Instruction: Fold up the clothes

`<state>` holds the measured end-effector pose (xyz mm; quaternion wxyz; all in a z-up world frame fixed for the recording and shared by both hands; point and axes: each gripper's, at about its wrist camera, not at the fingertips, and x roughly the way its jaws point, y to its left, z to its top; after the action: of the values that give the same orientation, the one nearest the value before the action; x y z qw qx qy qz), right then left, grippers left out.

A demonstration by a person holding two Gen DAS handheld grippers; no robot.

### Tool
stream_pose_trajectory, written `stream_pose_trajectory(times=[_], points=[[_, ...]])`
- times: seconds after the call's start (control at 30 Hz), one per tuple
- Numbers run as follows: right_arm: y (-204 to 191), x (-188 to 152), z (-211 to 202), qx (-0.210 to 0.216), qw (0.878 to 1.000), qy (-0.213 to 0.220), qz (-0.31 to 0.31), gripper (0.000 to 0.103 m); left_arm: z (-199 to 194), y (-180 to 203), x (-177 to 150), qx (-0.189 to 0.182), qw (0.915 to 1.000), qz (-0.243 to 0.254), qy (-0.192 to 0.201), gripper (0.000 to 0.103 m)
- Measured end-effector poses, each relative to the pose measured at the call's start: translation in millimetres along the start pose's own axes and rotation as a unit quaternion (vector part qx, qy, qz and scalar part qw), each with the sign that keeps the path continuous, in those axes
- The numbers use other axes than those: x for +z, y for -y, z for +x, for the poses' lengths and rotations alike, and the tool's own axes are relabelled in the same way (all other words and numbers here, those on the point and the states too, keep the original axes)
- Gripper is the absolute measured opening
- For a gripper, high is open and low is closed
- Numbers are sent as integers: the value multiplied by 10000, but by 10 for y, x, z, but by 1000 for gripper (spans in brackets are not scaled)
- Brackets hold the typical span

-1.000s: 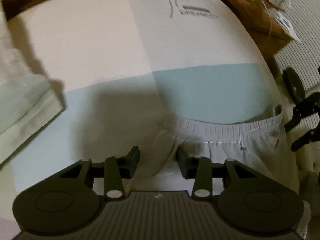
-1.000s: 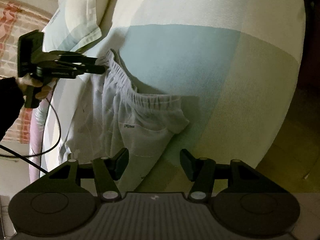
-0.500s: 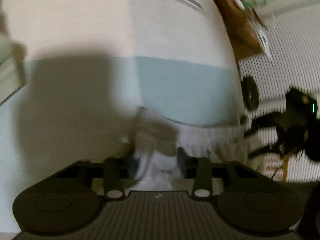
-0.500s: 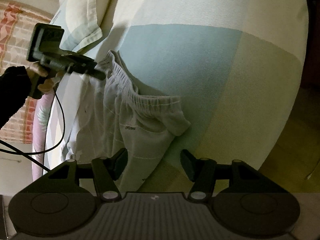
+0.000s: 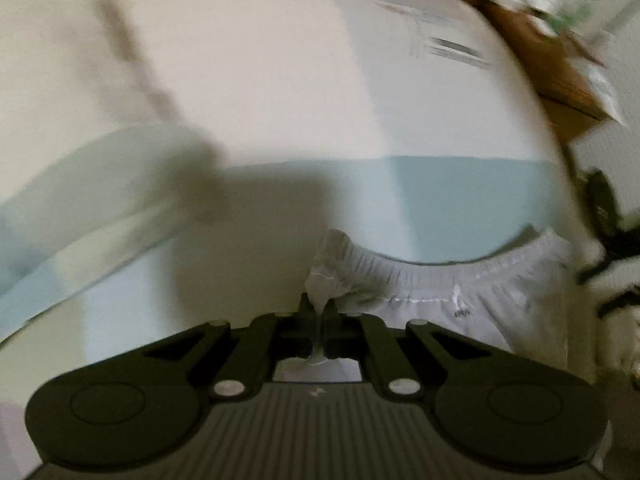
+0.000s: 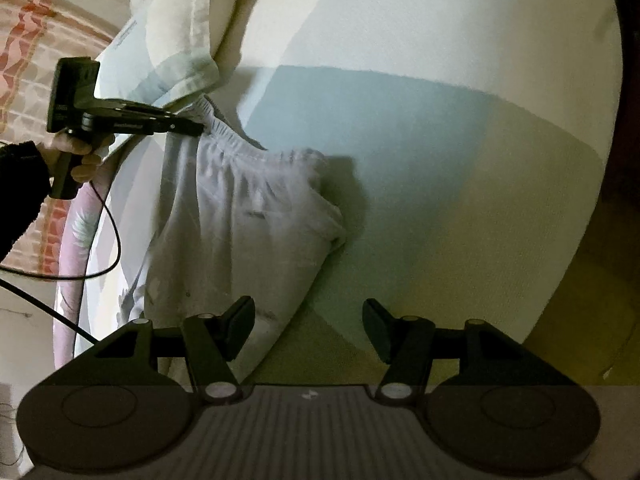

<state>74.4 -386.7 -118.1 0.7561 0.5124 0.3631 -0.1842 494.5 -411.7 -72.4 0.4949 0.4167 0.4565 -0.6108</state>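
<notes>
Pale grey elastic-waist trousers point(image 6: 240, 216) lie mid-frame on the bed point(image 6: 440, 140); left tool point(image 5: 319, 320) is clamped on their waistband corner, right tool point(image 6: 308, 326) is spread apart below them.

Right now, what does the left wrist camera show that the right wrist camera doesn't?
Left wrist only: close up, the left gripper is pinched shut on the elastic waistband, and a wooden bedside table stands beyond the bed.
Right wrist only: the open right gripper, a white pillow, and the person's left hand.
Both: the light grey sweatpants on the colour-block bedsheet.
</notes>
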Motion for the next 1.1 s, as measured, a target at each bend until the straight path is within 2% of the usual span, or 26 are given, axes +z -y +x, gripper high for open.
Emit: stream_pose_trajectory(times=[0.07, 0.17, 0.27, 0.37, 0.47, 0.63, 0.8, 0.87, 0.93, 0.97, 1.0, 1.03, 1.07, 1.1], points=[[-36, 30, -12, -48, 9999, 107, -73, 65, 23, -58, -36, 248, 9996, -139, -66, 4], [-107, 81, 7, -199, 9988, 268, -360, 65, 158, -26, -106, 500, 9983, -87, -276, 4], [-194, 150, 61, -353, 9952, 390, -820, 65, 165, -29, -138, 520, 9982, -226, -167, 4], [-252, 256, 148, -217, 9916, 492, -1177, 65, 167, -49, -158, 481, 9985, -225, -140, 4], [-140, 398, 344, 70, 9940, 330, -1040, 63, 178, -12, -148, 508, 9984, -203, -162, 4], [74, 652, 524, 1022, 9933, 367, -394, 62, 150, -110, -139, 408, 9986, -314, -117, 4], [67, 734, 590, 1305, 9913, 81, -159, 62, 138, -152, -178, 360, 9984, -443, -38, 4], [104, 551, 548, 1362, 9906, -88, -78, 61, 141, -152, -172, 350, 9987, -373, -59, 4], [145, 444, 525, 1390, 9903, -58, 63, 56, 144, -168, -175, 351, 9987, -381, -38, 4], [168, 430, 527, 1388, 9902, 15, 169, 44, 136, -172, -183, 356, 9986, -400, -19, 4], [204, 475, 565, 1356, 9902, 31, 344, 24, 126, -172, -188, 369, 9985, -406, -5, 4], [247, 531, 616, 1293, 9902, 33, 532, 11, 123, -157, -188, 403, 9985, -375, -4, 4], [283, 573, 658, 1215, 9904, 24, 666, 3, 119, -132, -181, 452, 9985, -311, -15, 4], [305, 587, 666, 1244, 9896, 28, 725, 4, 115, -107, -175, 501, 9984, -247, -27, 4]])
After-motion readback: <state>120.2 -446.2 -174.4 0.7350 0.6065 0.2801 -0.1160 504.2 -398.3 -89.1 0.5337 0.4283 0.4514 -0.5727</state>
